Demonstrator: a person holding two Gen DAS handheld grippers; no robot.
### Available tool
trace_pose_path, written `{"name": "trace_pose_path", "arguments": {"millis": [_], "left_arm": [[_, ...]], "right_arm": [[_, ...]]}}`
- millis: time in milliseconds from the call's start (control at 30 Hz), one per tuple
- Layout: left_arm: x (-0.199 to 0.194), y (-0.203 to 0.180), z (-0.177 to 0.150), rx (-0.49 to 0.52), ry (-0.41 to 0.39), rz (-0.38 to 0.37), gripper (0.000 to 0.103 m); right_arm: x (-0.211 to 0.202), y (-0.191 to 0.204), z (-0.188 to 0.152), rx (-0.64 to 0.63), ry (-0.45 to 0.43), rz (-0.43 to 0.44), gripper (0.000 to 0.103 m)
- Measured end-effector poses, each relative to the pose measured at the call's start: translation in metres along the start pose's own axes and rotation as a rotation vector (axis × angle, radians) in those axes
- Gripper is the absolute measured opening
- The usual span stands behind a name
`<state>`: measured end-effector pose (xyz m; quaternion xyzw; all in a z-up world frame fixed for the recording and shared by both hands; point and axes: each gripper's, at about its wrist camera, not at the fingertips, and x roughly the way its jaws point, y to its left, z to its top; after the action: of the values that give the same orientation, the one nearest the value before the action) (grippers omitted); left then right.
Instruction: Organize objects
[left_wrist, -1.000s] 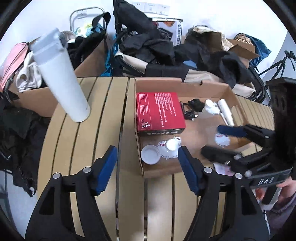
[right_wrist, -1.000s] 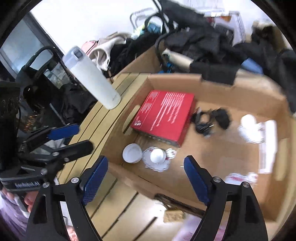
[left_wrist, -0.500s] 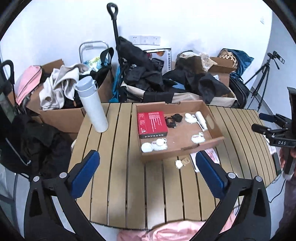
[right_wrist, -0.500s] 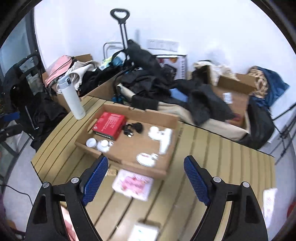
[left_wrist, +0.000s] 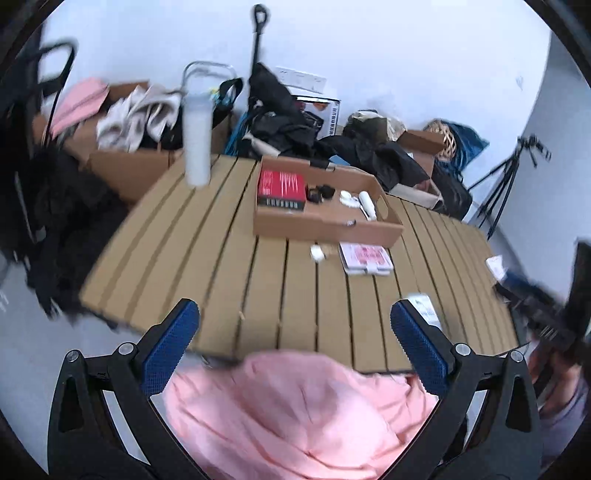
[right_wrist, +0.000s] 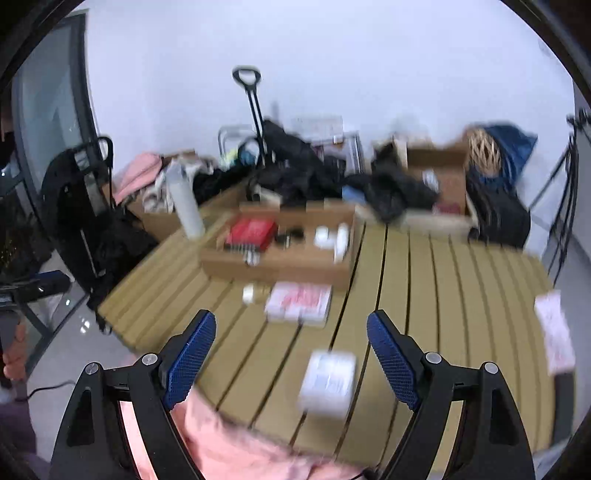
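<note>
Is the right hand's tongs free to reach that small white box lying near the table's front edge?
Probably yes: the right tongs stand open and empty, the small white box lies on the bare wooden slat table, nothing between.

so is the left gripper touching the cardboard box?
Apart. The left wrist view shows the left gripper open and empty near the table's front edge, with bare slats between its fingertips and the cardboard box.

bare slats (left_wrist: 258, 295) near, cardboard box (left_wrist: 325, 225) beyond

Motion blur smears the white box (right_wrist: 327, 384) near the slatted table's (right_wrist: 443, 295) edge, print unreadable
</note>
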<state>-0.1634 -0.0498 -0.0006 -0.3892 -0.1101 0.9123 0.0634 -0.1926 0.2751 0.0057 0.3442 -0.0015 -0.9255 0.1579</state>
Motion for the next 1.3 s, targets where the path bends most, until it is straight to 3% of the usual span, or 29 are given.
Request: {"name": "trace_pose_path", "arguments": {"millis": [100,167,333,567,800,967,1033,1100,1167,1300], "left_arm": [[0.017,0.002,-0.022,0.027,0.076,-0.028,0.103],[0.025,0.002,-0.027,0.046,0.071,0.018,0.103],[0.036,-0.006,-0.024,0.092,0.040,-0.015,0.103],[0.094,-0.010,-0.007,0.173,0.071,0.008,0.103],[0.166,-0.003,0.031,0.207,0.115,-0.004,0.102],[0.209,0.001,0.045,0.239,0.140,0.026,0.101],[0.227,0.000,0.045,0.260,0.156,0.017,0.099],[0.244,-0.001,0.044,0.267,0.178,-0.001,0.090],[0.260,-0.004,0.045,0.265,0.207,-0.021,0.079],[0.286,-0.022,0.047,0.299,0.230,-0.065,0.076]], "right_arm": [[0.017,0.008,-0.034,-0.025,0.093,0.011,0.087],[0.026,0.008,-0.043,-0.010,0.131,0.027,0.087],[0.042,0.009,-0.044,-0.019,0.163,0.011,0.087],[0.091,0.019,-0.021,-0.049,0.185,0.136,0.084],[0.213,0.029,0.035,-0.057,0.275,0.276,0.061],[0.301,0.042,0.039,-0.067,0.399,0.218,0.049],[0.320,0.044,0.035,-0.068,0.413,0.182,0.045],[0.324,0.043,0.033,-0.077,0.379,0.121,0.017],[0.328,0.033,0.027,-0.020,0.397,0.157,0.002],[0.307,0.015,0.025,0.021,0.344,0.155,0.000]]}}
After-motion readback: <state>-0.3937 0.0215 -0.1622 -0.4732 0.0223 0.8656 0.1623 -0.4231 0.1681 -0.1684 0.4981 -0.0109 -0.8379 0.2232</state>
